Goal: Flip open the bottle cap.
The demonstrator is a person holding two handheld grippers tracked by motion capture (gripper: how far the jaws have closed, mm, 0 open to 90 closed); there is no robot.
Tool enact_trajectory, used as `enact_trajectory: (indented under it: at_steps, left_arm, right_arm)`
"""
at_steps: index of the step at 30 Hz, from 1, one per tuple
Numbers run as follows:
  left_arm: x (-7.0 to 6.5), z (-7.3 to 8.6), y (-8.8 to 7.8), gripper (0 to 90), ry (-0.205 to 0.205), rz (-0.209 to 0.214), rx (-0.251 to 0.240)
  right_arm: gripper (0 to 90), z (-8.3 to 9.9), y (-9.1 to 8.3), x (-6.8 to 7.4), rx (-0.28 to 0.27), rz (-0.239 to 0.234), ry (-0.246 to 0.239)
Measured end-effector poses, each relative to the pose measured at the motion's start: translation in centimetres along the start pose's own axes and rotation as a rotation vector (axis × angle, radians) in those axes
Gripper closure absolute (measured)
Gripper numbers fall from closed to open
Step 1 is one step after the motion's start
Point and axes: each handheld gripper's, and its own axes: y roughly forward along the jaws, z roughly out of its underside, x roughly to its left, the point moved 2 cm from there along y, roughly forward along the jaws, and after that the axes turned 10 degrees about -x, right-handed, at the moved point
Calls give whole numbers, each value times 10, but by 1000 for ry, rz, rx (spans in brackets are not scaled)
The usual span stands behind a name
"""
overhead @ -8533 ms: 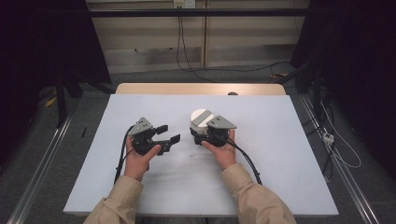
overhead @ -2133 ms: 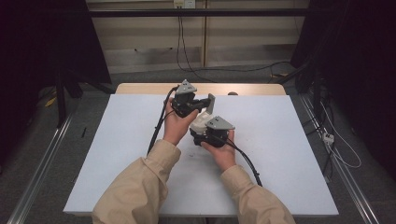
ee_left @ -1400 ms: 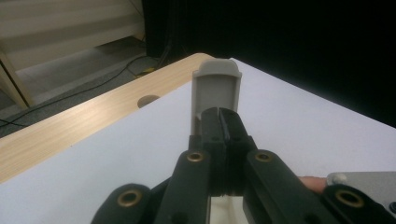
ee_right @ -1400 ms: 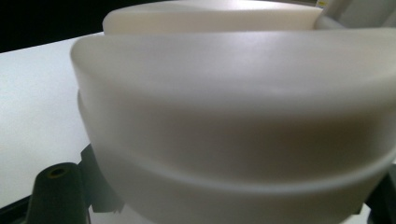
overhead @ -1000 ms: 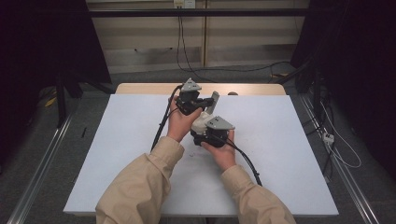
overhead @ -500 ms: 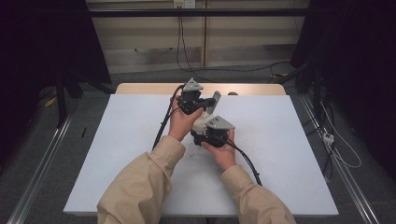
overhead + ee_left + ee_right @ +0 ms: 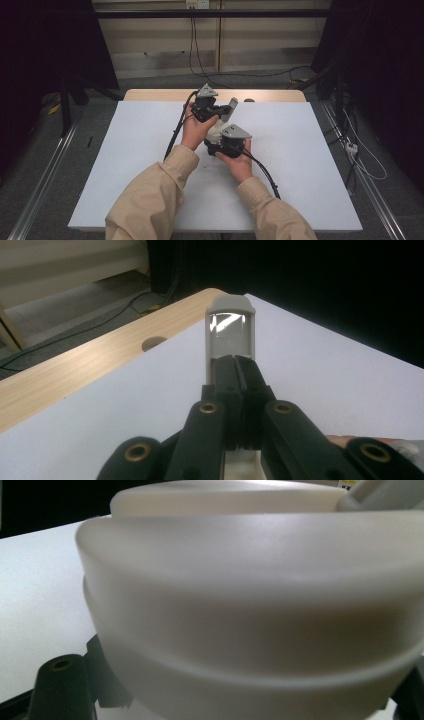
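Note:
A round white container (image 7: 214, 132) with a lid stands mid-table; up close, its wall (image 7: 250, 580) spans the right gripper view. My right gripper (image 7: 221, 145) holds it from the near side, one jaw on each flank, shut on it. A grey latch tab (image 7: 231, 108) sticks up from the container's far rim. My left gripper (image 7: 220, 112) reaches over from the far left and is shut on that tab. In the left gripper view the tab (image 7: 230, 330) rises upright out of the closed jaws of the left gripper (image 7: 239, 365), with a shiny clear window near its top.
A white board (image 7: 300, 165) covers the table, and a strip of bare wood (image 7: 160, 95) with a small hole (image 7: 248, 100) runs along its far edge. Each gripper trails a black cable (image 7: 175, 135) across the board. Metal rails flank the table on the floor.
Since 8.5 s ago my left gripper has left the board's left half, reached over the container and shut on the latch tab. In the last second it edged slightly right.

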Motion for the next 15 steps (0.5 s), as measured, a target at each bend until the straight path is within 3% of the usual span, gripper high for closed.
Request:
enact_trajectory:
  at_steps: [15]
  left_arm:
    - [1, 1, 3, 894, -5, 7, 2]
  right_arm:
    - [186, 0, 0, 0, 0, -1, 6]
